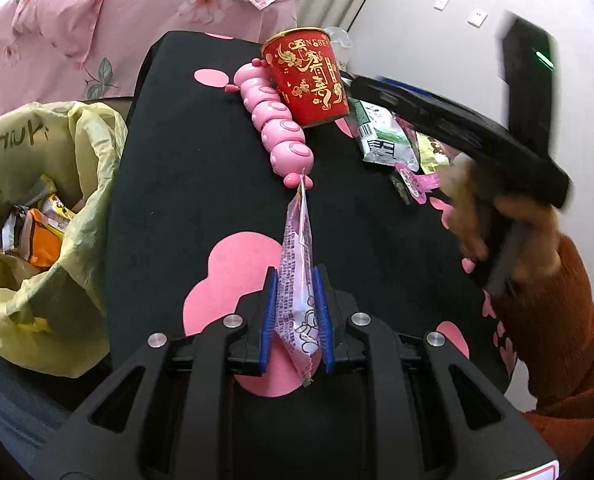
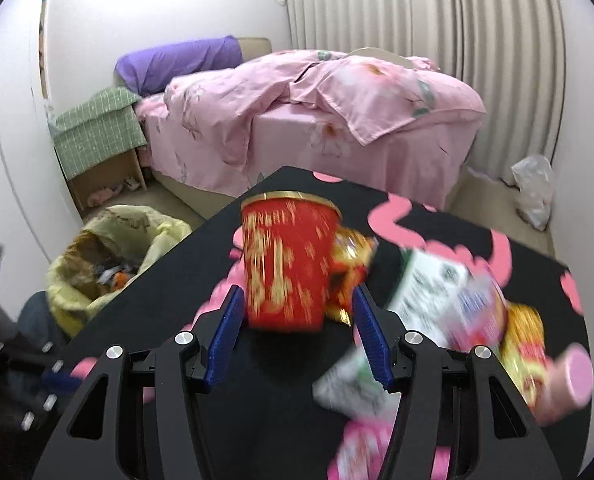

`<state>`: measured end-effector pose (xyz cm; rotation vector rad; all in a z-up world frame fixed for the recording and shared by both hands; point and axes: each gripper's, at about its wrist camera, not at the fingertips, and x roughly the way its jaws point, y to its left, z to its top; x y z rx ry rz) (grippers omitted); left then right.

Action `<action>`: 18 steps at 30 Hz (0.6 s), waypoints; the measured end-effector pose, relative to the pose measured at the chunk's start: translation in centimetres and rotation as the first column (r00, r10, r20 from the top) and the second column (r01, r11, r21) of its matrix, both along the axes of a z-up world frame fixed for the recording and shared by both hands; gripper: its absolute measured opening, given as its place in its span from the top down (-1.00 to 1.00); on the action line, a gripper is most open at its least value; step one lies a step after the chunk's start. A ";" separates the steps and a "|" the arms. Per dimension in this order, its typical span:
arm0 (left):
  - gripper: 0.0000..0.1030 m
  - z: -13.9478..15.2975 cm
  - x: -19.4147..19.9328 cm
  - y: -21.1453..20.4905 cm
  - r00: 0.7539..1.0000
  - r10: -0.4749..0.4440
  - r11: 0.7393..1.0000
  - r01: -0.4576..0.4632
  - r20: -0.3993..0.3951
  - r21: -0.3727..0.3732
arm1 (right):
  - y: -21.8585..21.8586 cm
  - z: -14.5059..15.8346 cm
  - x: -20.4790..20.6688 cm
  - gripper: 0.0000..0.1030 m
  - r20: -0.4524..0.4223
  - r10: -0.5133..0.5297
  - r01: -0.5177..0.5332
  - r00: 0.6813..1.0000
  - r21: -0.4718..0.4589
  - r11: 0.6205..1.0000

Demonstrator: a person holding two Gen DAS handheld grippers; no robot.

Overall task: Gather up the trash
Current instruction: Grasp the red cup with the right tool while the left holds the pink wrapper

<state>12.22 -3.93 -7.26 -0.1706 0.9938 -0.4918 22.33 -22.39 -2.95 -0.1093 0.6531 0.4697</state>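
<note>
My left gripper is shut on a pink printed snack wrapper, which stands on edge between the blue pads and reaches forward over the black tablecloth. Its far tip nearly meets a pink caterpillar toy. A red cup with gold lettering stands upright behind the toy. In the right wrist view, my right gripper is open, and the red cup stands blurred in line with the gap at the fingertips. The pads do not touch it.
A yellow trash bag holding several wrappers hangs open left of the table, also in the right wrist view. Loose wrappers lie right of the cup. A person's hand in an orange sleeve holds the other gripper. A pink bed stands behind.
</note>
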 end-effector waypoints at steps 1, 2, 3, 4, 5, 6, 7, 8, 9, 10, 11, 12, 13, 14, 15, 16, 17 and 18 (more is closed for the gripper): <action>0.68 0.0 -0.1 0.2 1.000 -0.002 1.000 0.002 0.004 -0.005 | 0.7 -0.1 0.7 -0.03 -0.007 0.012 -0.012 1.000 -0.008 1.000; 0.66 0.1 -0.1 0.4 1.000 -0.008 1.000 0.008 0.009 -0.008 | 1.8 -0.5 1.9 -0.03 -0.030 0.023 -0.024 0.999 -0.031 0.999; 0.65 0.1 -0.3 0.4 1.000 -0.014 1.000 0.014 0.011 -0.011 | 2.3 -0.8 2.4 -0.03 -0.046 0.021 -0.024 0.999 -0.055 0.998; 0.58 0.1 -0.4 0.3 1.000 -0.020 1.000 0.020 0.012 -0.014 | 2.8 -1.0 2.9 -0.03 -0.048 0.016 -0.020 0.999 -0.076 0.997; 0.52 0.1 -0.4 0.4 1.000 -0.028 0.999 0.029 0.013 -0.026 | 3.1 -1.1 3.1 -0.03 -0.036 0.014 -0.017 0.999 -0.085 0.996; 0.52 -0.1 -0.3 0.3 0.999 -0.033 0.999 0.033 0.013 -0.032 | 3.2 -1.1 3.1 -0.03 -0.035 0.013 -0.016 0.999 -0.089 0.996; 0.51 -0.1 -0.3 0.4 0.999 -0.037 0.998 0.038 0.013 -0.041 | 3.2 -1.1 3.1 -0.02 -0.036 0.010 -0.013 0.999 -0.094 0.995; 0.48 -0.1 -0.4 0.4 0.999 -0.041 0.998 0.042 0.011 -0.053 | 3.2 -1.1 2.9 -0.02 -0.036 0.008 -0.011 0.999 -0.096 0.995; 0.46 -0.1 -0.3 0.4 0.999 -0.043 0.997 0.043 0.011 -0.063 | 3.0 -1.0 2.7 0.00 -0.035 0.005 -0.008 0.999 -0.097 0.995; 0.39 -0.2 -0.4 0.5 0.999 -0.043 0.996 0.044 0.011 -0.072 | 2.9 -1.0 2.5 0.03 -0.035 0.002 -0.005 0.999 -0.097 0.995; 0.34 -0.1 -0.4 0.6 0.999 -0.043 0.996 0.044 0.011 -0.082 | 2.7 -1.0 2.3 0.05 -0.036 0.000 -0.003 0.999 -0.094 0.996; 0.32 -0.1 -0.3 0.6 0.999 -0.044 0.995 0.045 0.011 -0.087 | 2.4 -0.9 2.1 0.07 -0.041 -0.001 -0.003 0.999 -0.090 0.996; 0.29 -0.1 -0.3 0.6 0.999 -0.044 0.995 0.045 0.013 -0.090 | 2.2 -0.7 1.9 0.08 -0.046 -0.005 0.001 0.999 -0.088 0.996; 0.24 -0.1 -0.4 0.6 0.999 -0.046 0.995 0.047 0.017 -0.092 | 2.0 -0.6 1.7 0.09 -0.046 -0.008 0.004 0.999 -0.086 0.996; 0.22 0.0 -0.4 0.6 0.999 -0.047 0.994 0.049 0.021 -0.094 | 1.7 -0.4 1.3 0.09 -0.043 -0.010 0.007 0.999 -0.078 0.997; 0.17 0.0 -0.5 0.7 0.999 -0.048 0.994 0.050 0.027 -0.096 | 1.4 -0.3 1.0 0.09 -0.042 -0.011 0.008 0.999 -0.070 0.998; 0.15 0.1 -0.6 0.7 0.998 -0.047 0.994 0.050 0.032 -0.096 | 1.0 0.0 0.5 0.09 -0.042 -0.014 0.012 0.999 -0.057 0.998; 0.15 0.1 -0.6 0.7 0.998 -0.045 0.994 0.048 0.035 -0.095 | 0.7 0.2 0.1 0.09 -0.042 -0.018 0.016 0.999 -0.049 0.999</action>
